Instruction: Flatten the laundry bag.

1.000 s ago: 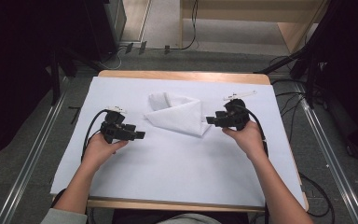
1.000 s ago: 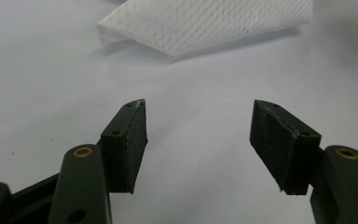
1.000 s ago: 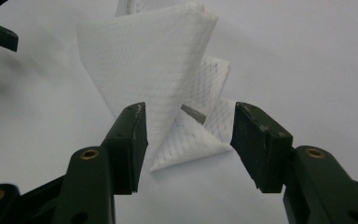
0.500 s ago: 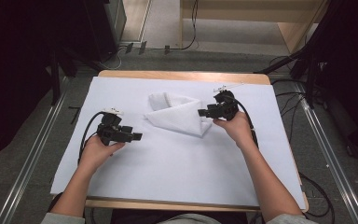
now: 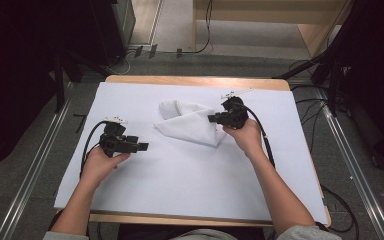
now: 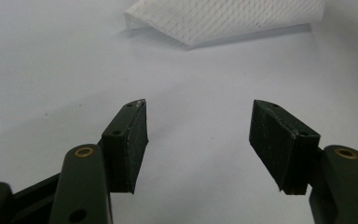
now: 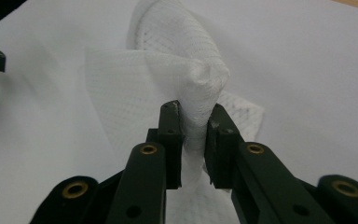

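The cloth lay crumpled near the middle of the counter, on the white sheet that covered it, a little toward the far edge. In the high view the right hand reached in from the lower right, forearm angled up and leftward, wrist bent so that the right claw pointed left at the cloth's right edge. Its jaws had just been closing, and in the right gripper view the right claw pinched a raised fold of the cloth between its pads, the fabric bunched into a peak just beyond the tips.

The left hand rested low on the sheet at the left, forearm running up from the near edge, holding the left claw pointed right, toward the cloth but apart from it. In the left gripper view the left claw stood spread with bare sheet between its pads, and a corner of the cloth lay farther ahead, untouched.
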`<control>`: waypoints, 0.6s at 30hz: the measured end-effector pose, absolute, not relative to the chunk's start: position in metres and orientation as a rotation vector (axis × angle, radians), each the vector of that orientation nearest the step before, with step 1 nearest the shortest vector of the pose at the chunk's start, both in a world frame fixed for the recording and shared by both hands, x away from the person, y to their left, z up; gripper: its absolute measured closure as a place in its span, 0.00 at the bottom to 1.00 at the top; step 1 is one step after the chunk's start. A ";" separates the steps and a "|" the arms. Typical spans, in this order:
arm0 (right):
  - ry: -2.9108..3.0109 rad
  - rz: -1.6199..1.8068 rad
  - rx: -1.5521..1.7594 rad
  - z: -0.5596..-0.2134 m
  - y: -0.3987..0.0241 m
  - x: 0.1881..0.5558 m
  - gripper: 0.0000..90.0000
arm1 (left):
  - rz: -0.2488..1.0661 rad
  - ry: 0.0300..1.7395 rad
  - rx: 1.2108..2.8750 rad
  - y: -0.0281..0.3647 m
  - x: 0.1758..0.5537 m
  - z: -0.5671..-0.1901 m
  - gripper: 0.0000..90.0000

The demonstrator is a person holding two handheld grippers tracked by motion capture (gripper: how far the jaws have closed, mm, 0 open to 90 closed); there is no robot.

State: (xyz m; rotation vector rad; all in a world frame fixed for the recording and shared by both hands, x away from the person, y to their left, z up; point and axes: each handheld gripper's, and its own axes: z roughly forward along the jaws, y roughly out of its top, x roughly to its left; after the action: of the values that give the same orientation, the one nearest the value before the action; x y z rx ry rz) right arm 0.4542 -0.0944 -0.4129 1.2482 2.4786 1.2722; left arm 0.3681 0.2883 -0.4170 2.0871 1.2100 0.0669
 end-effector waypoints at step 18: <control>2.595 1.314 1.048 -0.400 -0.069 0.408 0.92 | 0.071 1.255 2.048 0.302 0.376 -0.414 0.44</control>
State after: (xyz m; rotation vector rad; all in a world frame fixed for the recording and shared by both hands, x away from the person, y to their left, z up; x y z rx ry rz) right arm 0.4083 -0.0692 -0.4002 1.0480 2.5949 1.3137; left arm 0.3760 0.3025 -0.4136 2.0476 1.2551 0.0706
